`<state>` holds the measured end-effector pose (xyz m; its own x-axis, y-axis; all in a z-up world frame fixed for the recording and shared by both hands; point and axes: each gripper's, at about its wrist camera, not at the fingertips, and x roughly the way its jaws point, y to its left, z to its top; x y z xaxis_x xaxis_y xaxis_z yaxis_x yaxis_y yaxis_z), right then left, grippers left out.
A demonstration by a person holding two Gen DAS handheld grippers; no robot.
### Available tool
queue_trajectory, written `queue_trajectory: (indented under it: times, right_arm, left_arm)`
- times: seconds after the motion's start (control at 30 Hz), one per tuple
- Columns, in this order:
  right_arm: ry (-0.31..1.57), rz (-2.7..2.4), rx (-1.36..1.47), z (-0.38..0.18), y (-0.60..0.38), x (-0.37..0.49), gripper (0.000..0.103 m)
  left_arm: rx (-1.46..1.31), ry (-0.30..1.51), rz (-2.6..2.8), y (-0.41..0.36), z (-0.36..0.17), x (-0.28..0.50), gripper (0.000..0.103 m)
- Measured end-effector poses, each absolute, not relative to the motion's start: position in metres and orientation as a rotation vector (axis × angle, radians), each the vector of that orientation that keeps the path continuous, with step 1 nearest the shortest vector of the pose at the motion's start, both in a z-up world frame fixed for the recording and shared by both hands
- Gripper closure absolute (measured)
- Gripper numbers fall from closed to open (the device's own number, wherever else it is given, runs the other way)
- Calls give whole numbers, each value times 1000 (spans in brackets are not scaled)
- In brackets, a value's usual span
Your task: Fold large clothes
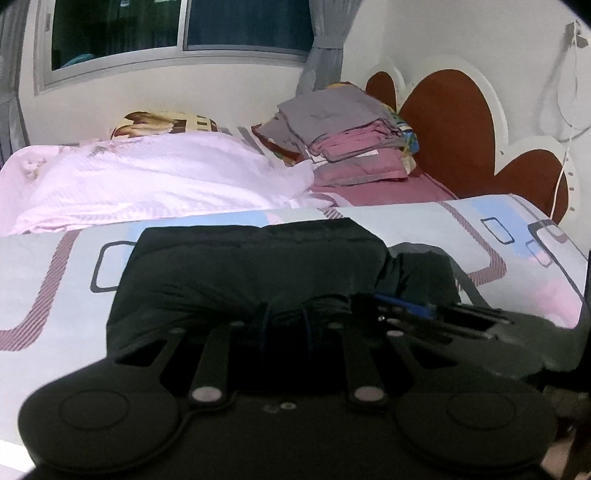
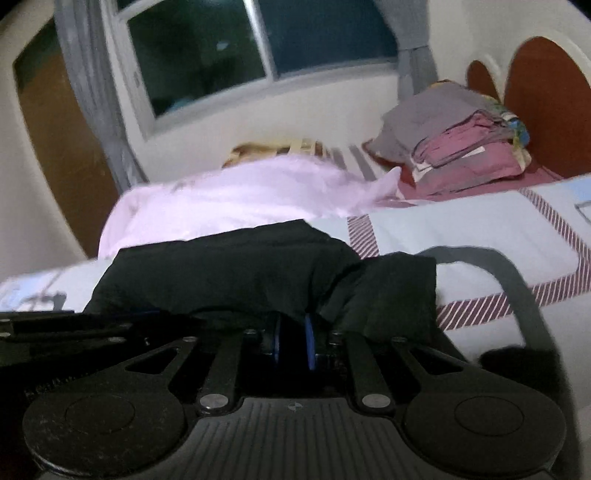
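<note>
On the bed [image 1: 424, 225], 2 level grippers (left [image 1: 284, 321], right [image 2: 293, 341]) pinch the black garment [image 1: 251, 266].

Both wrist cams low, close; face window [image 1: 177, 33] (shared bed [image 1: 406, 229]).

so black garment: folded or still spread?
Folded. The black garment lies as a compact layered bundle on the bed cover, with both grippers, left and right, closed on its near edge.
</note>
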<state>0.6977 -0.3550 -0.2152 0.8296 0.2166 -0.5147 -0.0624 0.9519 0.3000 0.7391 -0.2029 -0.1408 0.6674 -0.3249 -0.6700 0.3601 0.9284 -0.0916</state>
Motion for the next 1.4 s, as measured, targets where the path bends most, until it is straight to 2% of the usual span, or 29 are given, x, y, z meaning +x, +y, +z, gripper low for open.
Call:
queue_trajectory:
  times: [0.23, 0.43, 0.63, 0.8, 1.0, 1.03, 1.07, 1.1, 1.13, 1.17, 1.3, 1.4]
  right_arm:
    - [673, 194, 115, -190, -341, 703, 92]
    - [676, 224, 173, -149, -345, 645, 92]
    - [536, 123, 277, -182, -333, 592, 92]
    - [411, 86, 247, -211, -323, 580, 93]
    - [471, 103, 210, -197, -326, 584, 92]
    - [492, 117, 226, -190, -331, 583, 92]
    - [507, 128, 259, -183, -340, 580, 91]
    - [516, 141, 288, -176, -348, 577, 86]
    - [519, 150, 302, -169, -356, 572, 40]
    - [504, 138, 315, -161, -365, 564, 0]
    - [576, 177, 449, -149, -421, 549, 0]
    - [715, 144, 637, -167, -471, 547, 0]
  left_arm:
    - [155, 774, -404, -211, -119, 732, 85]
    - [-31, 753, -486, -169, -76, 676, 81]
    - [-20, 673, -409, -167, -108, 610, 78]
    - [-2, 636, -377, -176, -132, 610, 78]
    - [86, 677, -398, -182, -120, 613, 78]
    - [84, 693, -413, -178, -111, 613, 75]
    - [66, 692, -425, -171, -101, 611, 51]
    - [67, 676, -414, -165, -93, 608, 14]
    - [85, 629, -368, -158, -83, 602, 2]
    - [94, 580, -362, -149, -76, 597, 3]
    - [84, 613, -369, -117, -69, 604, 3]
    - [-34, 735, -387, -85, -83, 627, 7]
